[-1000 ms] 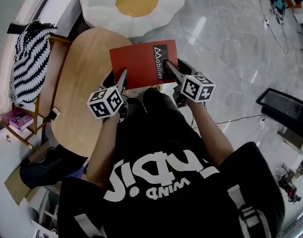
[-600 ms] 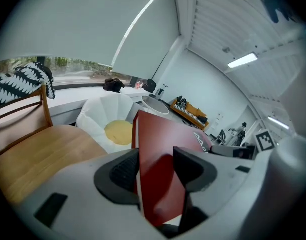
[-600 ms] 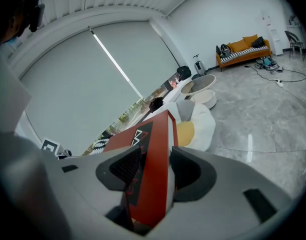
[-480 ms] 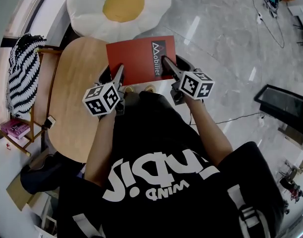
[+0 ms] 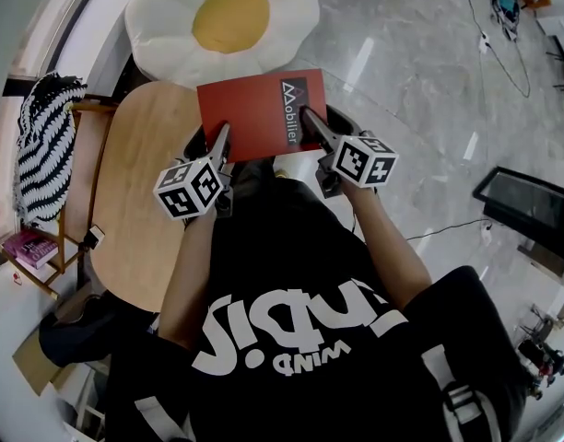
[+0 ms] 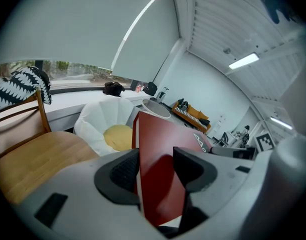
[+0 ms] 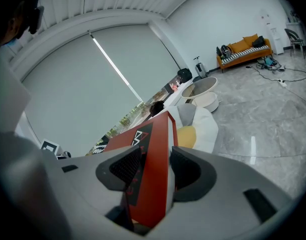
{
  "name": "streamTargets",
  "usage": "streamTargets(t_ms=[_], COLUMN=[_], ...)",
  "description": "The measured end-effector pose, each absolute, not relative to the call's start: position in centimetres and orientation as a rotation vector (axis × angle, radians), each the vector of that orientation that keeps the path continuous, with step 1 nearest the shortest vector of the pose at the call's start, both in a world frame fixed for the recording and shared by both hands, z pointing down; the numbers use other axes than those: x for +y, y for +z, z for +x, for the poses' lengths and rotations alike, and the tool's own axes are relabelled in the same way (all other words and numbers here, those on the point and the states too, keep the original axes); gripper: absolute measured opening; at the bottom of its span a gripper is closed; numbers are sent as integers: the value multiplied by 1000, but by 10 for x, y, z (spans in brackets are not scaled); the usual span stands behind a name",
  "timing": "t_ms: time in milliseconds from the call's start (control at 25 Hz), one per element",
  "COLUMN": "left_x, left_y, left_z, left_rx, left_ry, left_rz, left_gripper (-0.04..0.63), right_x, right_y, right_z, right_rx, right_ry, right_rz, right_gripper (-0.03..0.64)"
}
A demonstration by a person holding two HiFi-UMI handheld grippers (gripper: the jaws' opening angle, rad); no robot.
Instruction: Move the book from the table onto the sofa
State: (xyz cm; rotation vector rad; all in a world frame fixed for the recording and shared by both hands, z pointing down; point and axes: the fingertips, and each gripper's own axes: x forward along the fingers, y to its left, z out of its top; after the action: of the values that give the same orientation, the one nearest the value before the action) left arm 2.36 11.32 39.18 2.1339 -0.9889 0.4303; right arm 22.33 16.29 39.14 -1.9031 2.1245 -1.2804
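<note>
A red book [image 5: 254, 113] with a black spine strip is held flat in the air between both grippers, above the right edge of the round wooden table [image 5: 144, 182]. My left gripper [image 5: 222, 138] is shut on its near left edge, my right gripper [image 5: 310, 121] on its near right edge. In the left gripper view the red book [image 6: 160, 174] sits clamped between the jaws; the right gripper view shows the book [image 7: 153, 169] edge-on in its jaws. The egg-shaped white and yellow sofa [image 5: 222, 17] lies just beyond the book.
A wooden chair [image 5: 75, 164] with a black-and-white striped cloth [image 5: 44, 145] stands left of the table. A pink book [image 5: 29, 245] lies on a low shelf at far left. Grey marble floor [image 5: 420, 72] spreads right, with cables and a dark panel [image 5: 531, 205].
The book, held by both grippers, has moved up and forward from the table's edge toward the egg-shaped sofa. Both grips are unchanged.
</note>
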Motion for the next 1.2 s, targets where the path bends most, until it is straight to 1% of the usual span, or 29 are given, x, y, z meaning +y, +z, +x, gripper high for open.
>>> streamTargets(t_ms=[640, 1200], left_x=[1, -131], left_y=[413, 436], left_z=[61, 78], left_rx=[-999, -1051], left_ry=[419, 435], left_rz=[2101, 2029], left_gripper=[222, 222], right_x=[48, -91], right_y=[412, 439], right_z=[262, 280], right_rx=[2139, 2144], right_ry=[-1305, -1404], right_rz=[-1899, -1862], right_gripper=[195, 195])
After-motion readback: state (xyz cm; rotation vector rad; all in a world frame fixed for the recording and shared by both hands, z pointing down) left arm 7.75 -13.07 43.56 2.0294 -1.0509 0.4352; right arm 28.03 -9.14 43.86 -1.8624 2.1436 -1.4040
